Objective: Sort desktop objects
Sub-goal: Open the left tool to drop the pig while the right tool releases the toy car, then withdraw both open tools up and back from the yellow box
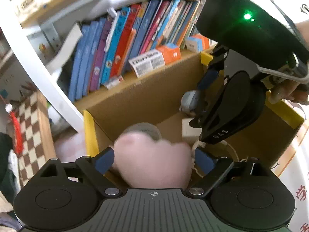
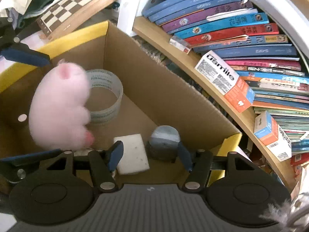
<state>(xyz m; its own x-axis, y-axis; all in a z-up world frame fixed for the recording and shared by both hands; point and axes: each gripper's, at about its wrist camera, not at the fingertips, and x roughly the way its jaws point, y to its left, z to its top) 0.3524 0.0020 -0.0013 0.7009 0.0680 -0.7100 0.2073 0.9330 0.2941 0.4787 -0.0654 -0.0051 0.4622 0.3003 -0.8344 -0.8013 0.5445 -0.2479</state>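
A pink plush toy [image 1: 152, 162] sits between the wide-spread fingers of my left gripper [image 1: 154, 159], above the cardboard box [image 1: 146, 96]. It is blurred, and in the right wrist view the toy [image 2: 59, 104] hangs between the left gripper's blue fingers with gaps on both sides. My right gripper [image 2: 150, 154] is open over the box, above a white block [image 2: 133, 154] and a grey-blue round object [image 2: 164, 141]. A roll of clear tape [image 2: 108, 96] lies on the box floor. The right gripper [image 1: 202, 89] also shows in the left wrist view.
The box has yellow edges [image 2: 73, 36] and stands against a wooden shelf [image 2: 193, 65] packed with books [image 2: 222, 25] and small orange cartons [image 2: 226, 79]. A chessboard [image 2: 77, 2] lies beyond the box. A white cord [image 1: 197, 150] lies in the box.
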